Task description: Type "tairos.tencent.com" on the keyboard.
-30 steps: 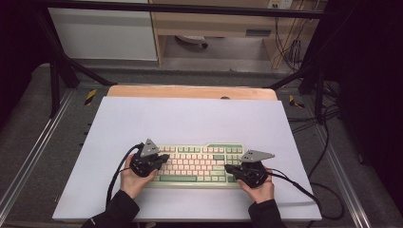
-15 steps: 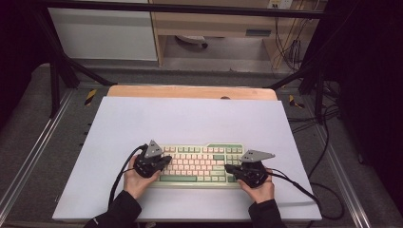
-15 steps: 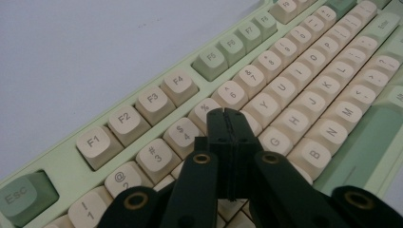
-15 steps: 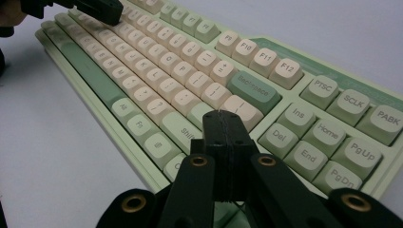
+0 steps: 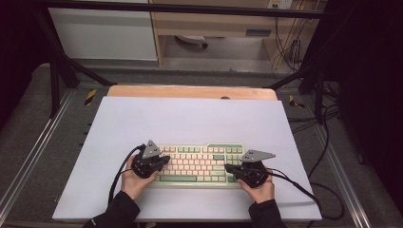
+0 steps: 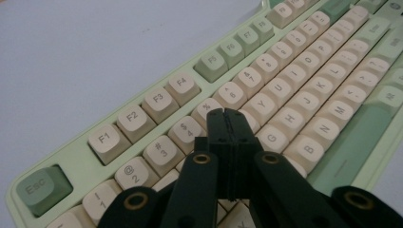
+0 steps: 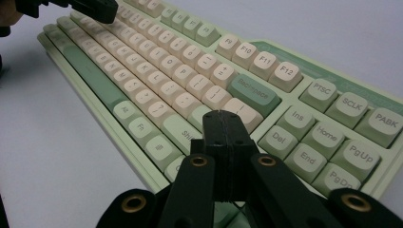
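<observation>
Left gripper [image 6: 227, 116] and right gripper [image 7: 223, 118] both sat pressed together, empty, unmoved since a second earlier; keyboard [image 5: 199, 164] lay directly under both tips. I judged typing not begun.

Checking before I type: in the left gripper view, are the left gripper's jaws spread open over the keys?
No, the left gripper has its jaws pressed together, tips above the number row of the keyboard.
</observation>
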